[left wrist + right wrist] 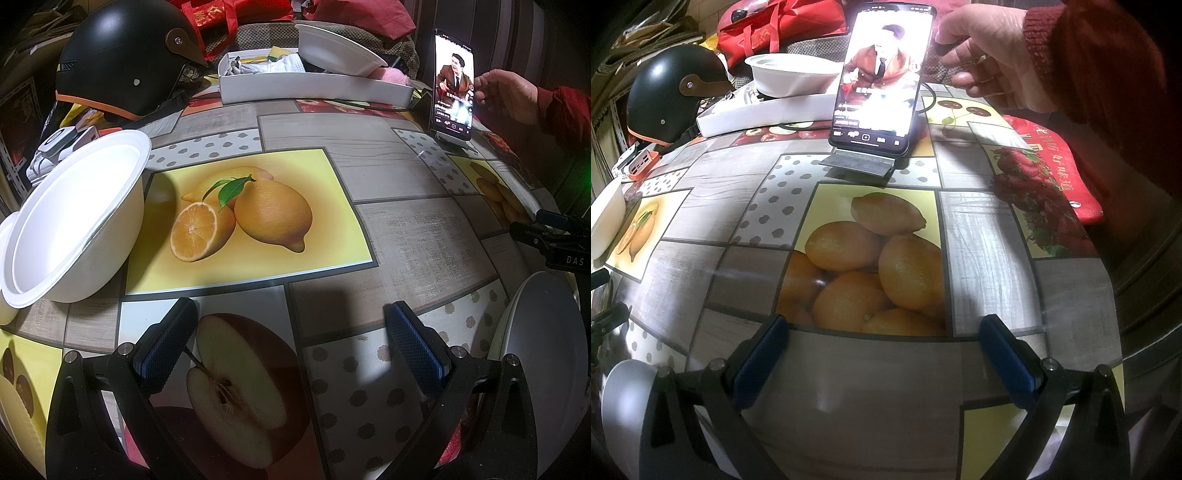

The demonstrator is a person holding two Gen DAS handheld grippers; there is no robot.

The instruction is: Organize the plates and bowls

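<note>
The bowl [74, 218] is seen tilted, left of the left gripper [291, 347], the nearer one. Both jaws are spread, empty; right gripper [882, 349] included.

My right gripper [882, 354] is spread wide w/ nothing between the blue pads [761, 354], hovering over the fruit-print counter [990, 258]. Phone [882, 74] upright on stand ahead, a hand [990, 55] at its right edge. White bowl [790, 75] sits in white tray [768, 110], far left; black helmet [670, 96] beside it.
</note>
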